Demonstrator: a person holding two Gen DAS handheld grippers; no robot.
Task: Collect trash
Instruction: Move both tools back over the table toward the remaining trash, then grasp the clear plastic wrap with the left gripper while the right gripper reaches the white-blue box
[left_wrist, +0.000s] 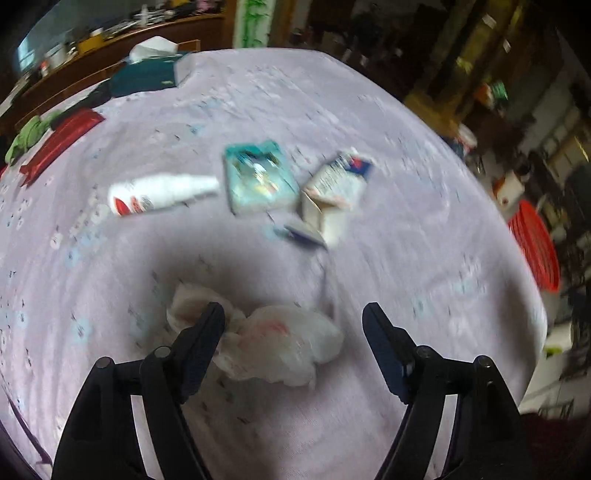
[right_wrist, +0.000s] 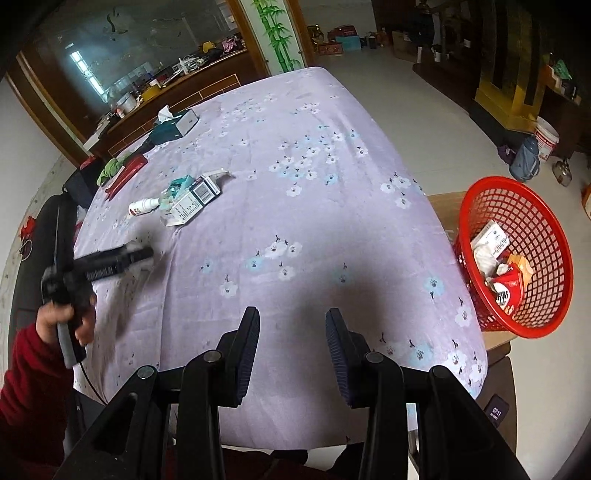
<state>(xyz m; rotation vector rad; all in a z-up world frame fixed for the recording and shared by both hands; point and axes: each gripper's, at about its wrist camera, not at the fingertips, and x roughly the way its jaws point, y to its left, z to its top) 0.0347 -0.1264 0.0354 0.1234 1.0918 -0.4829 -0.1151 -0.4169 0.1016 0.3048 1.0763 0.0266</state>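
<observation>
The left tool is held spread above a crumpled white tissue (faintly pink-stained), which lies between its fingers near the table's left edge. Farther in, a white spray bottle, a teal packet and an opened carton are clustered. The right tool is also spread, empty, over bare lilac cloth by the near edge. A red basket with trash is seen just beside the right edge.
</observation>
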